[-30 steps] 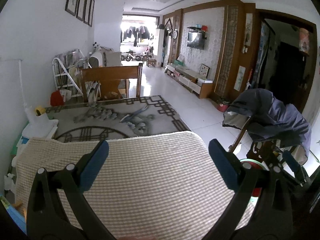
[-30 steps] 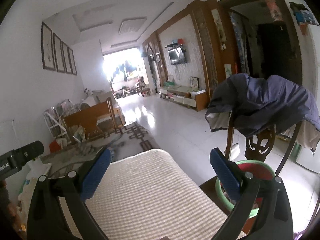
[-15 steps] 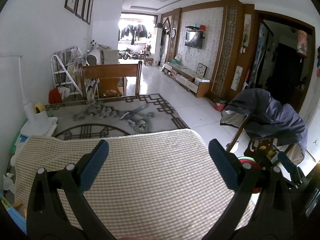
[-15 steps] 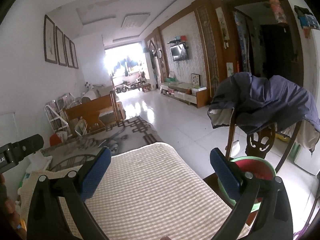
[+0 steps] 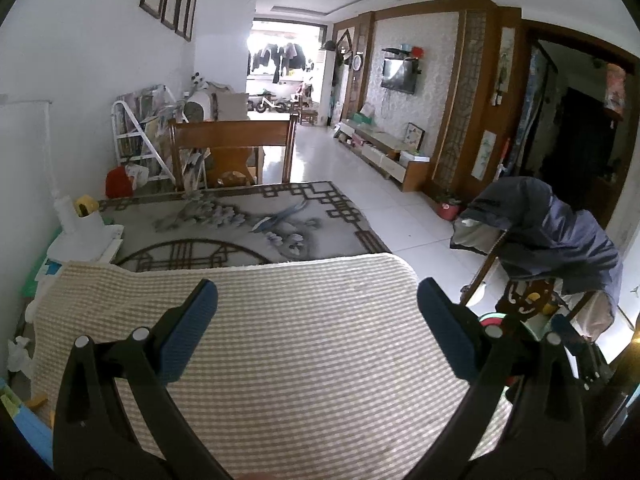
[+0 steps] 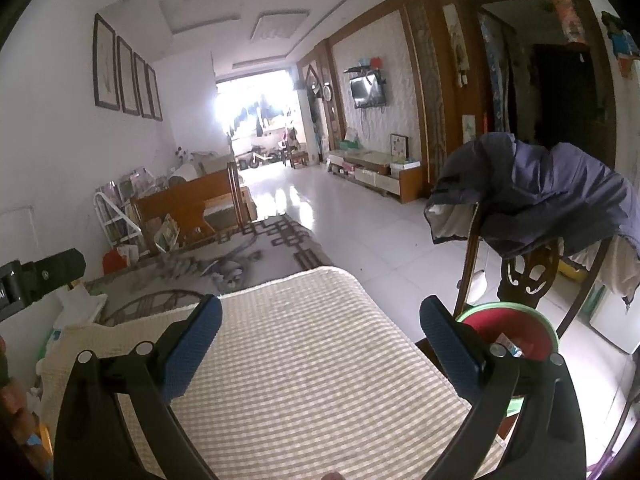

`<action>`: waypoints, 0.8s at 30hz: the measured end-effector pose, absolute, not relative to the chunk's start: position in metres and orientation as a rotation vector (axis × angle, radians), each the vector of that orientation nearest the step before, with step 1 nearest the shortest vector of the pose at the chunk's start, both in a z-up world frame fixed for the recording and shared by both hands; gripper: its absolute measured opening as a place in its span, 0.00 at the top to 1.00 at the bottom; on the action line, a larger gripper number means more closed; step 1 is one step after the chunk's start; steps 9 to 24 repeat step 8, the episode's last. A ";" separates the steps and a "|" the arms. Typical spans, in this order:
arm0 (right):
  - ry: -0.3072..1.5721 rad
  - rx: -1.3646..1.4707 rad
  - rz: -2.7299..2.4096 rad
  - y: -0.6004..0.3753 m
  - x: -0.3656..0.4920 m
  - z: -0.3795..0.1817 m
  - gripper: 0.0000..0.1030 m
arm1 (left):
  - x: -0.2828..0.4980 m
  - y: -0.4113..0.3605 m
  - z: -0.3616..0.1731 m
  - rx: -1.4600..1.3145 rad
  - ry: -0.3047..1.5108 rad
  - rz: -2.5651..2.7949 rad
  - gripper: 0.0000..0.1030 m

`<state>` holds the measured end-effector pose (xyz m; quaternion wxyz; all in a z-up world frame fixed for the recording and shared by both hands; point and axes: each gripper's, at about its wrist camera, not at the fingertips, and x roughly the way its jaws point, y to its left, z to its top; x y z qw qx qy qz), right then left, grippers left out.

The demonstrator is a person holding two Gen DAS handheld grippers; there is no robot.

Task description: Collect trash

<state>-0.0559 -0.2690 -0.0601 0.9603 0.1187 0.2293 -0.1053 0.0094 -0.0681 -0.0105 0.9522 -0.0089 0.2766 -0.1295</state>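
Both grippers, left gripper [image 5: 318,306] and right gripper [image 6: 320,322], hover spread wide and empty-handed above the checkered cloth [image 6: 304,364], while the red basin [image 6: 516,330] holding scraps sits low just beyond the right gripper's right finger.

One checked cloth [image 5: 280,360], one red bin [image 6: 516,332], two wooden chairs [image 5: 234,152] [image 6: 520,276], one dark jacket [image 6: 552,188], four framed pictures [image 6: 126,76], one television [image 6: 367,90]

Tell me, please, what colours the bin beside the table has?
The bin is red inside with a green rim, clearest in the right wrist view.
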 end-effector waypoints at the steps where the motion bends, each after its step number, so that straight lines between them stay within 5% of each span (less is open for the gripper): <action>1: 0.481 0.234 -0.208 -0.268 -0.052 -0.065 0.07 | 0.011 -0.067 -0.012 -0.016 0.567 -0.266 0.05; 8: 0.722 0.141 -0.156 -0.263 0.006 -0.140 0.07 | 0.019 -0.052 -0.036 -0.057 0.617 -0.259 0.05; 24: 0.722 0.141 -0.156 -0.263 0.006 -0.140 0.07 | 0.019 -0.052 -0.036 -0.057 0.617 -0.259 0.05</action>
